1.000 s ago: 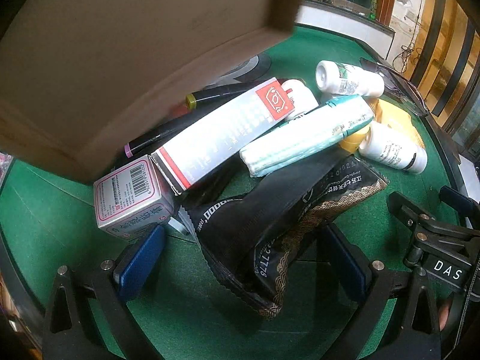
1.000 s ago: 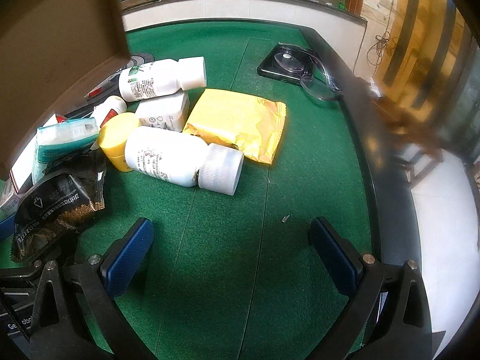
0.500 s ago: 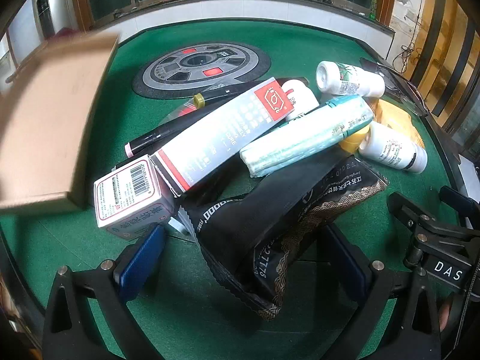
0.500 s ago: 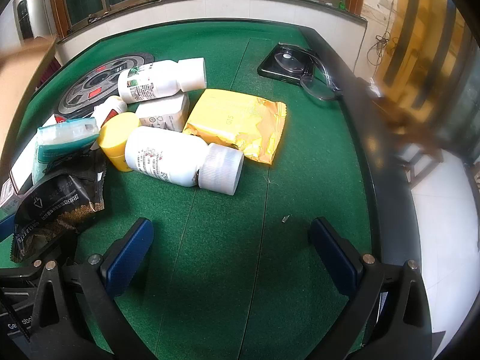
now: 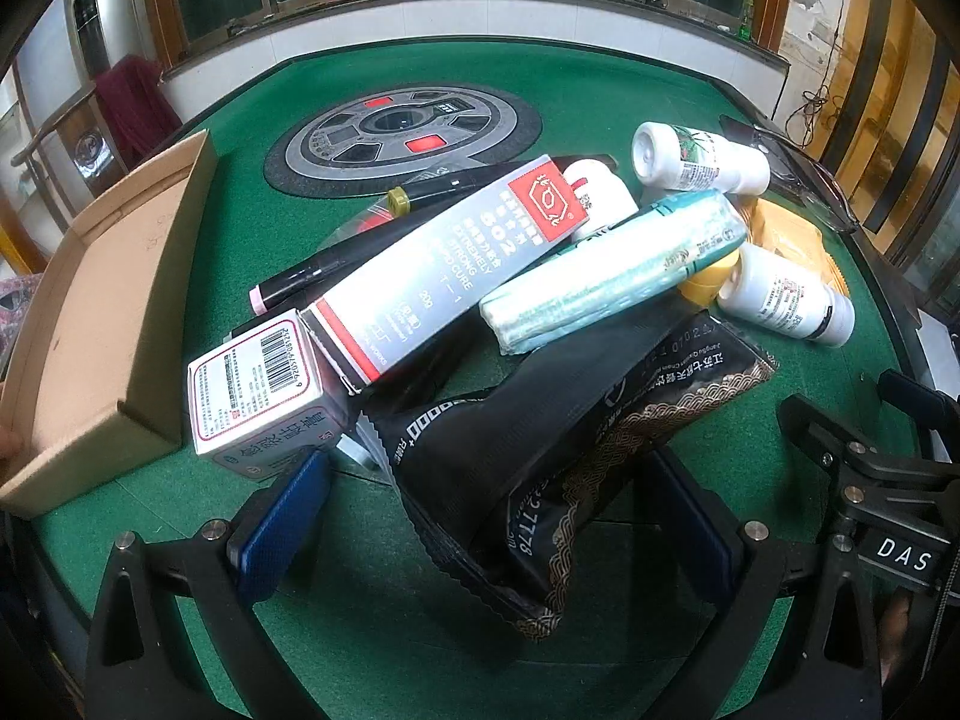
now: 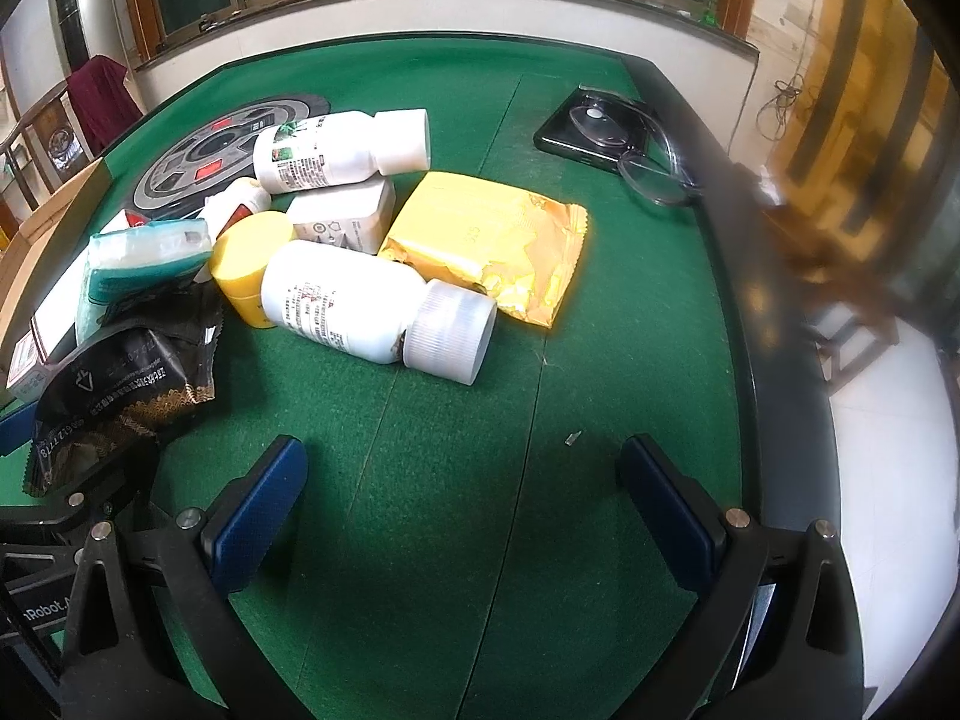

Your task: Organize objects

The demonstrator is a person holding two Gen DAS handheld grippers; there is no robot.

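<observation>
A pile lies on the green felt table (image 5: 600, 90): a black foil pouch (image 5: 540, 450), a long white glue box (image 5: 444, 258), a small pink-and-white box (image 5: 258, 396), a teal tissue pack (image 5: 618, 270), markers (image 5: 312, 276), two white bottles (image 6: 360, 300) (image 6: 336, 150), a yellow tub (image 6: 246, 264) and a yellow packet (image 6: 498, 240). An open cardboard box (image 5: 108, 312) sits left of the pile. My left gripper (image 5: 486, 525) is open, and the pouch's near end lies between its fingers. My right gripper (image 6: 462, 510) is open over bare felt, near the big bottle.
A round grey control panel (image 5: 402, 138) is set into the table behind the pile. A black device (image 6: 594, 126) and eyeglasses (image 6: 654, 174) lie at the far right by the dark table rim (image 6: 756, 276). A fingertip (image 5: 9, 441) touches the box's near corner.
The cardboard box, held up close over the pile a second ago, has swung left and down onto the felt beside the pile. Neither gripper has moved.
</observation>
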